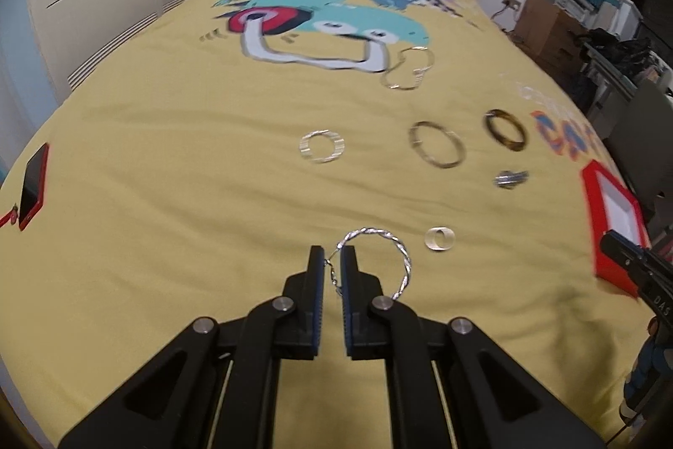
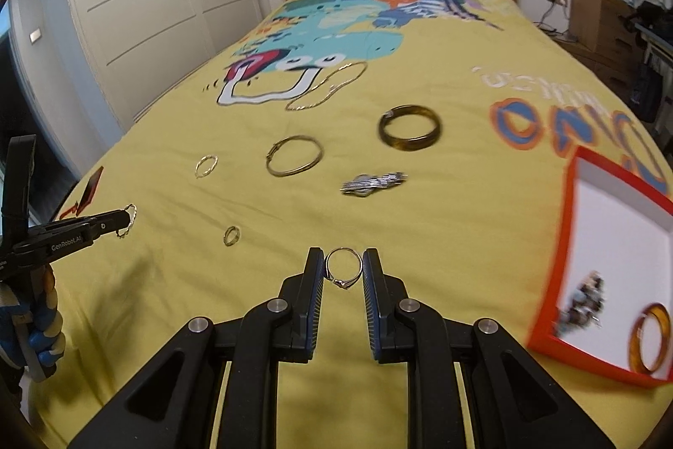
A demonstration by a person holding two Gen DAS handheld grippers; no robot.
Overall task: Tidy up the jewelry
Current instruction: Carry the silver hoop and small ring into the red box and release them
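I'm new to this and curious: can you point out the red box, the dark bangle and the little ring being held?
red box [image 2: 565,238], right wrist view, left wall.
dark bangle [image 2: 410,144], right wrist view, near rim.
little ring [image 2: 344,249], right wrist view, top of band.

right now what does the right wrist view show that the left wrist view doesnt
Only the right wrist view shows the inside of the red tray, with an amber bangle and a dark beaded piece in it, and a thin ring between the right gripper fingers.

Only the left wrist view shows the left gripper from behind, shut on the twisted silver hoop; the right view sees that pair from the side.

Both show the yellow bedspread, dark bangle, thin gold bangle, silver brooch and gold chain.
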